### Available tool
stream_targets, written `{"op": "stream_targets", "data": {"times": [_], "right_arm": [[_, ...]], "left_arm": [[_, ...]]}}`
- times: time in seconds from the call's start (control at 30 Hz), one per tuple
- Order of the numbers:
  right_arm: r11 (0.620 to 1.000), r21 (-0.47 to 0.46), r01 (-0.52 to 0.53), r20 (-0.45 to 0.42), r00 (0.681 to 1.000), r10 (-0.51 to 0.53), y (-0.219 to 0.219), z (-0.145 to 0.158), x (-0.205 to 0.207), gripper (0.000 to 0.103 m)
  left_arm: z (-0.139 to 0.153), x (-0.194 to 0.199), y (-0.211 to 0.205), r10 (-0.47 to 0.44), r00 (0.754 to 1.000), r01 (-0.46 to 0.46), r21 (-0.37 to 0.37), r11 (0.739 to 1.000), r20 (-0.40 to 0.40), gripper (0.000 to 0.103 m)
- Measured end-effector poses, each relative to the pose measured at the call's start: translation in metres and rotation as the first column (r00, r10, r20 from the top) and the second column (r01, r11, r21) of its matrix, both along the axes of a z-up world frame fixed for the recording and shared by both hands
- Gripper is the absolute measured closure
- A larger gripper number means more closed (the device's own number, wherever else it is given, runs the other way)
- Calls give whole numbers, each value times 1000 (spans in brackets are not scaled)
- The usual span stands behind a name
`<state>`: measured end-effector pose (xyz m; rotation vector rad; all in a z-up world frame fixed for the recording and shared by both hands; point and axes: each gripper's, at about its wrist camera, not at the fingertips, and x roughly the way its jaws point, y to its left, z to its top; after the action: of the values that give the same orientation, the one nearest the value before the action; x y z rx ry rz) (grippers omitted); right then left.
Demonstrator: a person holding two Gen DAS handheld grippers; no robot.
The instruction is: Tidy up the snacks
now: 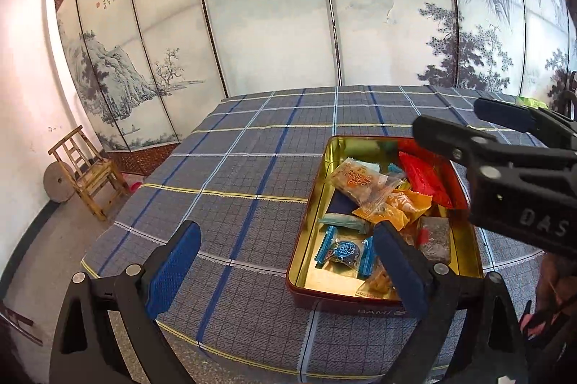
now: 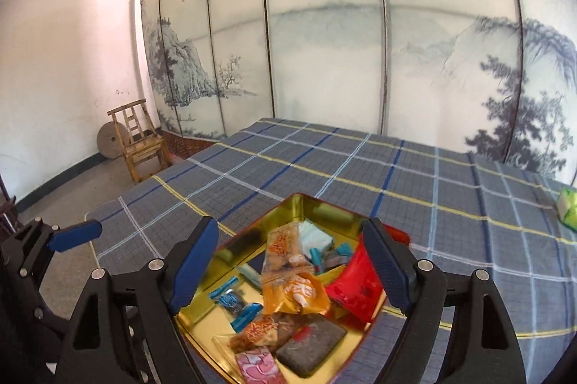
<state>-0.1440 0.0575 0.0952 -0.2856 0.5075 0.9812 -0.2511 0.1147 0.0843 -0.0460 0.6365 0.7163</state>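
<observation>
1. Nearest, in the left wrist view, the left gripper [image 1: 288, 261] has its fingers spread wide with nothing between the pads; the near left corner of the open tin [image 1: 306, 228] lies just past them on the checked tablecloth [image 1: 223, 167].
2. Only this view shows the right gripper [image 1: 465, 120] from the side, above the tin's far right part, its jaws parted and empty.
3. Seen from the right wrist view, the right gripper [image 2: 288, 261] frames the tin [image 2: 299, 203] between spread fingers that grip nothing.
4. Inside the tin lie the wrapped snacks: a blue candy [image 2: 236, 302], an orange packet [image 2: 299, 290], a red packet [image 2: 357, 290], a dark bar [image 2: 310, 348].
5. A pink wrapper [image 2: 258, 367] at the tin's near edge shows in the right wrist view alone.
6. A green packet [image 2: 568, 209] lies on the cloth, far right, well apart from the tin.
7. Farthest, a wooden chair [image 1: 86, 167] stands left, near the painted screen [image 1: 274, 23].
</observation>
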Motion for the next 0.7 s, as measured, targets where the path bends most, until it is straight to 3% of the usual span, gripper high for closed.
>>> {"op": "stream_targets", "data": {"times": [0.07,0.13,0.43,0.7], "right_arm": [[1000,13,14,49,999,-15,-18,6,-10,15],[999,26,27,75,997,-29,-35,12,-15,13],[993,88,80,120,989,-91,-98,41,-31,11],[988,129,90,201,973,-115,-128,61,-58,5]], "left_arm": [[5,-6,-8,4,999,-5,35,999,38,8],[13,-15,-15,13,996,-18,59,998,86,0],[66,-55,-46,-51,957,33,68,997,285,0],[87,-68,-68,-56,944,33,76,997,325,0]]}}
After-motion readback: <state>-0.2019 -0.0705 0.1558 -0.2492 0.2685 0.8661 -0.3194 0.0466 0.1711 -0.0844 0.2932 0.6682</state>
